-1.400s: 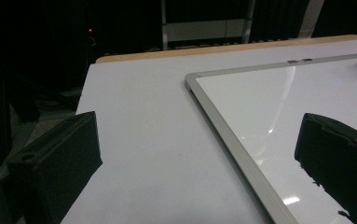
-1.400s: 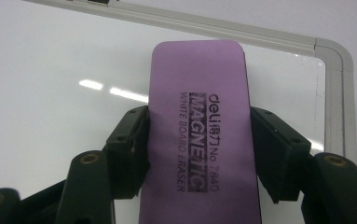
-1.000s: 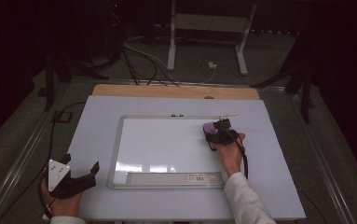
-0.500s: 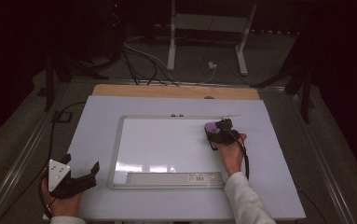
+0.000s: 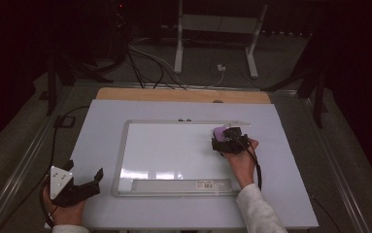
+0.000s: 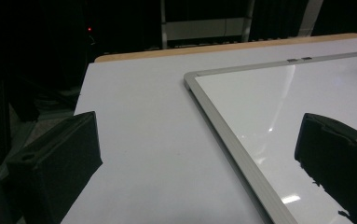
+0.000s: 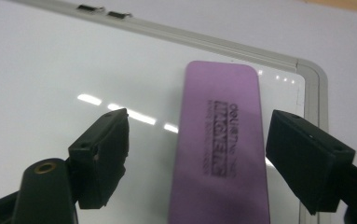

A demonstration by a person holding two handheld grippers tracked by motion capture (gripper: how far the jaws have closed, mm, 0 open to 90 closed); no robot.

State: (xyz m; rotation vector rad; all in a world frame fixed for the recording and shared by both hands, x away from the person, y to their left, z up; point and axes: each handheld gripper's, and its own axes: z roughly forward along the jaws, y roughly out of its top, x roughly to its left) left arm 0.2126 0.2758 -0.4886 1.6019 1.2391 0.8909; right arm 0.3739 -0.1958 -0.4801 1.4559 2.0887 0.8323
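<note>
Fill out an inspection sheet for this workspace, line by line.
Surface: pale table top, wooden strip along its far edge.
Job's things: whiteboard lying flat, wiped clean; purple eraser resting near its far right corner.
Clutter: nothing seen.
Grippers: right gripper has just been opening, eraser between its jaws, pads apart from it; left gripper open over the table's near left corner, nothing between its jaws.
Cables: one trails from each gripper; more lie on the floor behind the table.
Surroundings: dark room, white stand beyond the table.
</note>
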